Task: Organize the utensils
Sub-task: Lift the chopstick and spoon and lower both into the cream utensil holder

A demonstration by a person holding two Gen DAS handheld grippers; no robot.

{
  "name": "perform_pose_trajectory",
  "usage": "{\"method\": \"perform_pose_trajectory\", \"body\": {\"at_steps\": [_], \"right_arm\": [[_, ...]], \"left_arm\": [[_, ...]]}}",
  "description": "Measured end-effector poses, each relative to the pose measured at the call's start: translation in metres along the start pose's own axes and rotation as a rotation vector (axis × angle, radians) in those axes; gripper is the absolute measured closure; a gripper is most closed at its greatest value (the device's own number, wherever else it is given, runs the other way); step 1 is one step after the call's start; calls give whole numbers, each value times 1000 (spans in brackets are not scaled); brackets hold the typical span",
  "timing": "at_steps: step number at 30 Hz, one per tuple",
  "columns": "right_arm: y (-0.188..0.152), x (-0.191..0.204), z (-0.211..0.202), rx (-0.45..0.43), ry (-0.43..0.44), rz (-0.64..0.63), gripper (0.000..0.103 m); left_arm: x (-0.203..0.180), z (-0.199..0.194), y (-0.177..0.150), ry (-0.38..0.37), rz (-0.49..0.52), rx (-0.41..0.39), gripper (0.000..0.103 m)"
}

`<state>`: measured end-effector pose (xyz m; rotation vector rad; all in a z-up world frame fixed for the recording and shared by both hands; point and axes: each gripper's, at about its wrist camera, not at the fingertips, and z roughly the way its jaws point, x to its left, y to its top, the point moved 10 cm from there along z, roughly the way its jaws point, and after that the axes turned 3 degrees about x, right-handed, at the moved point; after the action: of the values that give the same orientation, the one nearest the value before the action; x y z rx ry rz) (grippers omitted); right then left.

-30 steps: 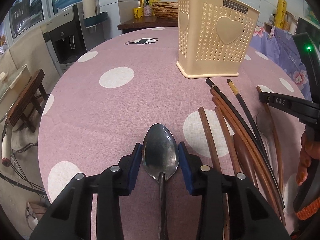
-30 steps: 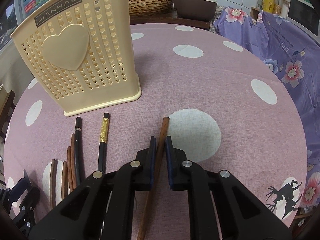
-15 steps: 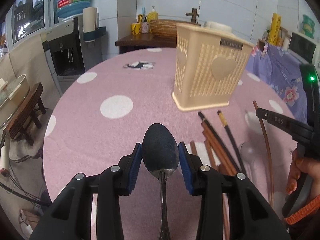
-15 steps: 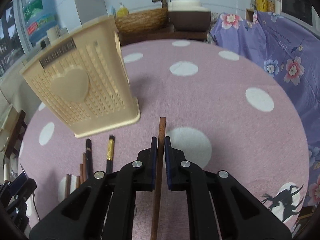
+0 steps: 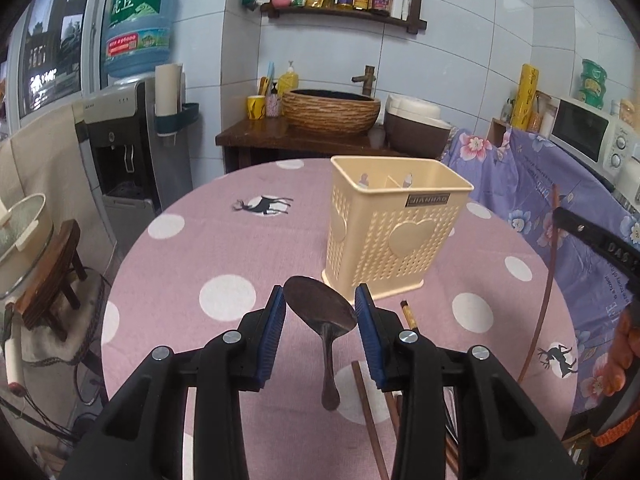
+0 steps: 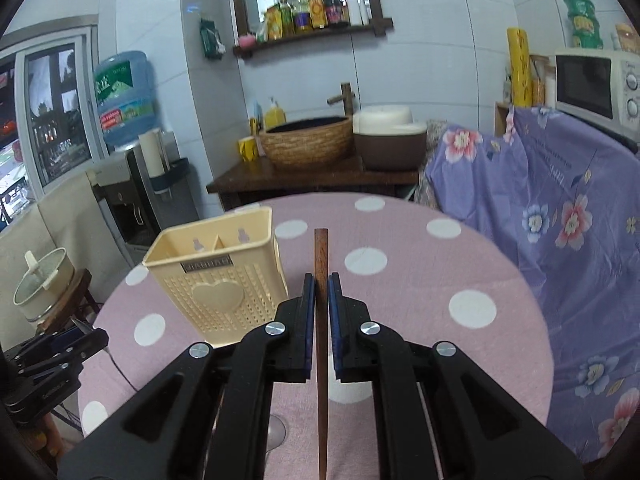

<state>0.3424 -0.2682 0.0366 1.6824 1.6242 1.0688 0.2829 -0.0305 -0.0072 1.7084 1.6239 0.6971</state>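
The left wrist view shows the left claw [image 5: 320, 312] clamped on a metal spoon [image 5: 322, 316]: the blue pads press the sides of the bowl, and the handle hangs down between the arms, clear of the pink dotted tabletop [image 5: 224, 240]. Only this view shows the utensils left lying near the tabletop's near edge: a dark chopstick with a gold band [image 5: 409, 315] just right of the claw, and more brown wooden sticks [image 5: 370, 420] partly hidden under it. At the right border of this view the other tool's black arm crosses the picture with a thin brown stick slanting beneath it, and fingers [image 5: 620, 360] of the person's hand show.

The right wrist view shows the right claw [image 6: 321, 280] closed tight on a single brown chopstick [image 6: 321, 252], which stands nearly upright, its blunt end above the pads and its thin end running down out of the picture. The left tool's black arms appear only at this view's left edge.

The cream utensil holder [image 5: 390, 236] stands upright toward the tabletop's far side. Both views look over its rim: a divider splits it into compartments, and no utensil shows in the parts of the interior that can be seen.
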Motion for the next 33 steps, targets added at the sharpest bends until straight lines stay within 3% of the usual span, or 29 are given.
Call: {"method": "perform_pose_trajectory", "body": {"at_steps": [11, 16, 22, 28, 33], "right_arm": [[10, -6, -21, -24, 21, -6, 95], [27, -4, -30, -53, 16, -21, 96], [89, 11, -41, -126, 18, -44, 96], [179, 37, -67, -231, 101, -1, 96], [207, 63, -68, -276, 138, -6, 96]], "left_arm": [[5, -3, 7, -27, -10, -4, 67], [13, -16, 29, -33, -15, -36, 67], [14, -45, 101, -45, -29, -142, 67], [-9, -60, 182, -96, -33, -242, 67], [-29, -28, 200, -95, -19, -238, 67]]}}
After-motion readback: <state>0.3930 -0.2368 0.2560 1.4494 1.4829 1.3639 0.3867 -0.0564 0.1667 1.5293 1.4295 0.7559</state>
